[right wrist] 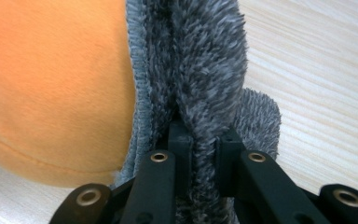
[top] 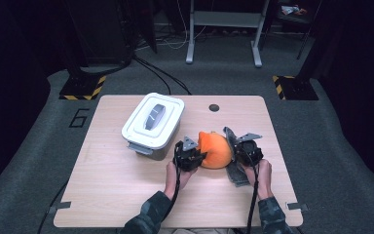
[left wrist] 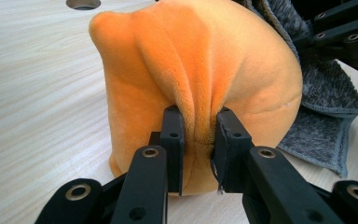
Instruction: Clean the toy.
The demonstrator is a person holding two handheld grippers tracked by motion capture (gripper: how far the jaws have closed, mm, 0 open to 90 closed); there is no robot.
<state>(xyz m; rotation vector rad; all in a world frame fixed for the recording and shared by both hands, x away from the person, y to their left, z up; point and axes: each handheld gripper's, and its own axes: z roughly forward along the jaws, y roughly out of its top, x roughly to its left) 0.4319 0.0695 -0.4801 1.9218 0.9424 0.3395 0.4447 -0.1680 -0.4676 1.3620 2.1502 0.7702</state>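
Note:
An orange plush cushion (top: 215,150) rests near the middle of the wooden table (top: 126,195). My left gripper (top: 197,157) pinches a fold of this orange plush cushion (left wrist: 200,70) from its left side; in the left gripper view its jaws (left wrist: 199,140) squeeze the fabric. A grey fuzzy cloth (top: 233,170) lies against the cushion's right side and partly drapes up over it. My right gripper (top: 236,148) is shut on an edge of that grey cloth (right wrist: 205,70), with the orange cushion (right wrist: 51,84) close on its left. Between the right gripper's (right wrist: 204,140) jaws runs the pinched fold.
A white lidded box (top: 153,124) with a grey handle stands on the table just left of and behind the cushion. A round cable hole (top: 214,107) sits near the table's far edge. Bare wood stretches along the front and left.

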